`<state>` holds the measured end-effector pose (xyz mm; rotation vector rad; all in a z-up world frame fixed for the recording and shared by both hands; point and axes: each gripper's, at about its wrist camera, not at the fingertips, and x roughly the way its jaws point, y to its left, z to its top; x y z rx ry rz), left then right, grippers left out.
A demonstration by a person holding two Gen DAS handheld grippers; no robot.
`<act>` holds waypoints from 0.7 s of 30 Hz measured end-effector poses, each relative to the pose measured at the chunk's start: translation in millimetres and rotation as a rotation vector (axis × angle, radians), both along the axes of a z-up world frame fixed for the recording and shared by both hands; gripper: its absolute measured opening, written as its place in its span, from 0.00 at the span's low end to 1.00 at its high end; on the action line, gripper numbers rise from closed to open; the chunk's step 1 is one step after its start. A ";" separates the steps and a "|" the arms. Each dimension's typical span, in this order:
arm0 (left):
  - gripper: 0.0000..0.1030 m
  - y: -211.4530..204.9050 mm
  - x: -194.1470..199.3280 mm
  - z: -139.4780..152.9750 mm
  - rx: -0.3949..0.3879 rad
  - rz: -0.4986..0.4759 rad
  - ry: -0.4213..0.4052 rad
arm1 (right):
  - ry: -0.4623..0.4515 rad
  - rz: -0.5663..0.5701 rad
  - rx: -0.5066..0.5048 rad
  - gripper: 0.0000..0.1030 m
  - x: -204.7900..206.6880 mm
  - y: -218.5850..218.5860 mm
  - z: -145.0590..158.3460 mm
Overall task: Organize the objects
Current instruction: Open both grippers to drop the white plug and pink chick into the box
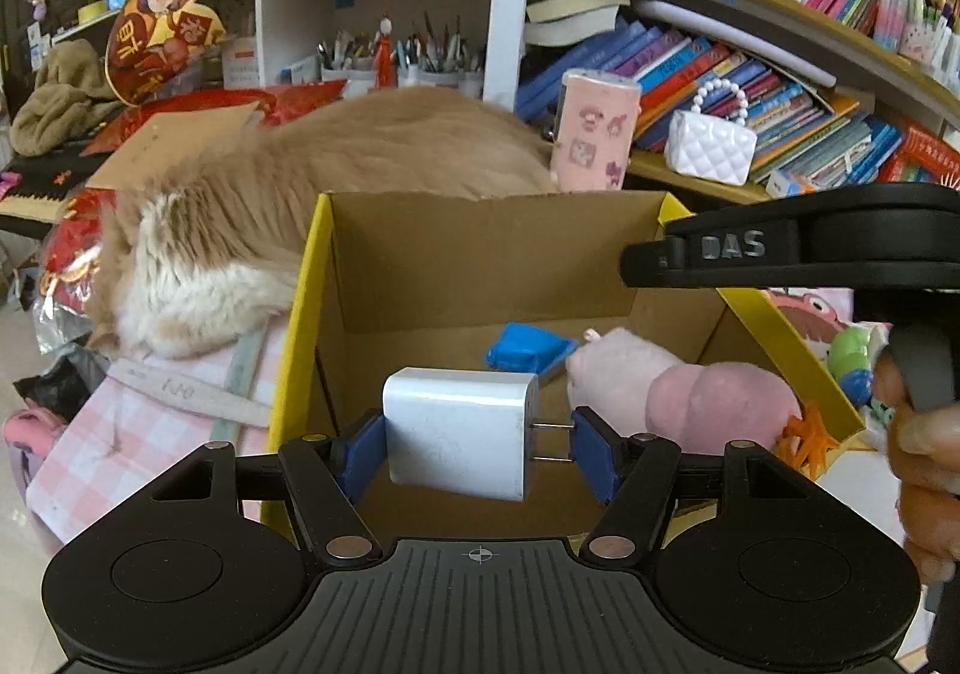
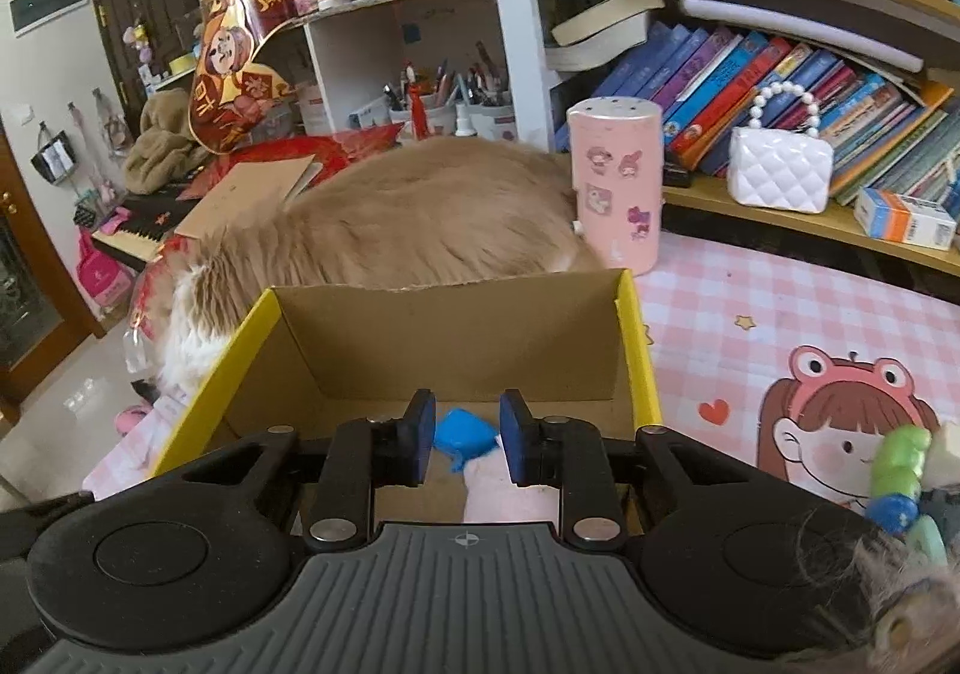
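My left gripper (image 1: 474, 443) is shut on a white plug charger (image 1: 459, 431), held sideways above the open cardboard box with yellow edges (image 1: 300, 314). Inside the box lie a blue object (image 1: 528, 351) and a pink plush toy (image 1: 684, 392). My right gripper (image 2: 467, 443) is open and empty above the near edge of the same box (image 2: 636, 350); the blue object (image 2: 465, 434) and the pink plush (image 2: 510, 500) show between and below its fingers. The right gripper's body also shows at the right of the left wrist view (image 1: 780, 248).
A large tan cat (image 1: 336, 182) lies right behind the box. A pink sticker-covered cylinder (image 2: 618, 188) stands at the box's far right corner. Green and blue toys (image 2: 897, 470) lie on the pink checked mat (image 2: 780, 308). Shelves of books and a white purse (image 2: 780, 167) are behind.
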<state>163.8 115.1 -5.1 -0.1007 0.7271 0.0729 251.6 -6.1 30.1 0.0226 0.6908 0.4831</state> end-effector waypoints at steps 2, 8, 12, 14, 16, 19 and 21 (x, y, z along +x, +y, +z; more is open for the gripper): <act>0.64 -1.2 1.3 -1.9 0.002 0.002 0.009 | 0.016 0.010 -0.008 0.21 5.0 3.2 -6.0; 0.65 -4.5 3.2 -4.9 0.021 0.002 0.025 | 0.091 0.034 -0.040 0.21 11.1 8.5 -31.3; 0.65 -6.5 4.4 -5.7 0.034 -0.003 0.033 | 0.114 0.052 -0.050 0.22 10.2 9.0 -36.6; 0.65 -6.3 3.1 -4.2 0.031 -0.004 0.022 | 0.107 0.050 -0.032 0.37 9.1 6.8 -33.8; 0.67 -6.6 1.1 0.2 0.034 -0.003 -0.004 | 0.080 0.045 -0.022 0.50 6.6 4.8 -29.4; 0.70 -7.0 -1.0 8.1 0.044 -0.004 -0.039 | 0.049 0.057 -0.018 0.50 3.1 5.3 -23.1; 0.70 -7.0 -3.2 13.4 0.051 -0.006 -0.063 | 0.033 0.057 -0.008 0.51 1.8 5.2 -18.3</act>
